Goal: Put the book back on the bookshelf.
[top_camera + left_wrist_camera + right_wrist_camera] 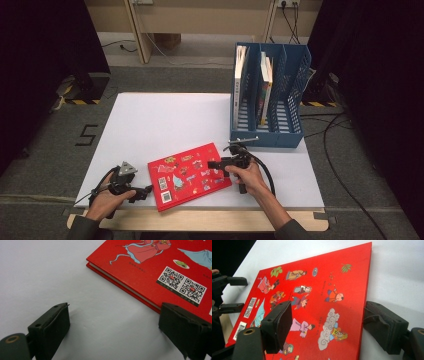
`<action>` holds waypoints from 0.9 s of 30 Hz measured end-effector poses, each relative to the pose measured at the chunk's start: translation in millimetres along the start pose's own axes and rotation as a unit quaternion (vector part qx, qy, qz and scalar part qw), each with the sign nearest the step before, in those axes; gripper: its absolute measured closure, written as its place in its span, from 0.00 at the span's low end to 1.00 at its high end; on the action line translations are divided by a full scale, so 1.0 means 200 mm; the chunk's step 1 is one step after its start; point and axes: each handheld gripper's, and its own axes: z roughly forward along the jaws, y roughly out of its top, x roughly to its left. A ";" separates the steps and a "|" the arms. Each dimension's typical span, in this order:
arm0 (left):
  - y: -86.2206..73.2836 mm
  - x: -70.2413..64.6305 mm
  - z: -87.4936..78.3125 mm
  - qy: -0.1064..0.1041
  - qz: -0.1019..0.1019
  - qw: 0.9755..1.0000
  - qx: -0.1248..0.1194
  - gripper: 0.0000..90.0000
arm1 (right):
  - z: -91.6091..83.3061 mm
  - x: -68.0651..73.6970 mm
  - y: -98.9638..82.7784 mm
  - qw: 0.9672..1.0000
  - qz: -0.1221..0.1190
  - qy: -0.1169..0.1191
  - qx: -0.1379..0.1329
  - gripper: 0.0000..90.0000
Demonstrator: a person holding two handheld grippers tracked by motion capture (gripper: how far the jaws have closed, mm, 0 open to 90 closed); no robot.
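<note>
Red book (189, 175) lies flat on white table (165, 120), near edge, btwn both grippers. Left gripper (145, 192) just beside book's left corner, jaws wide, nothing gripped. Right gripper (212, 164) over book's right edge, jaws wide, straddling the edge, not pressing. Blue file rack (270, 95) far right.
</note>
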 end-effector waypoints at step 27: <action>-0.01 0.01 0.00 -0.006 -0.003 1.000 -0.009 0.09 | -0.24 0.46 0.39 0.991 -0.123 0.028 -0.040 0.31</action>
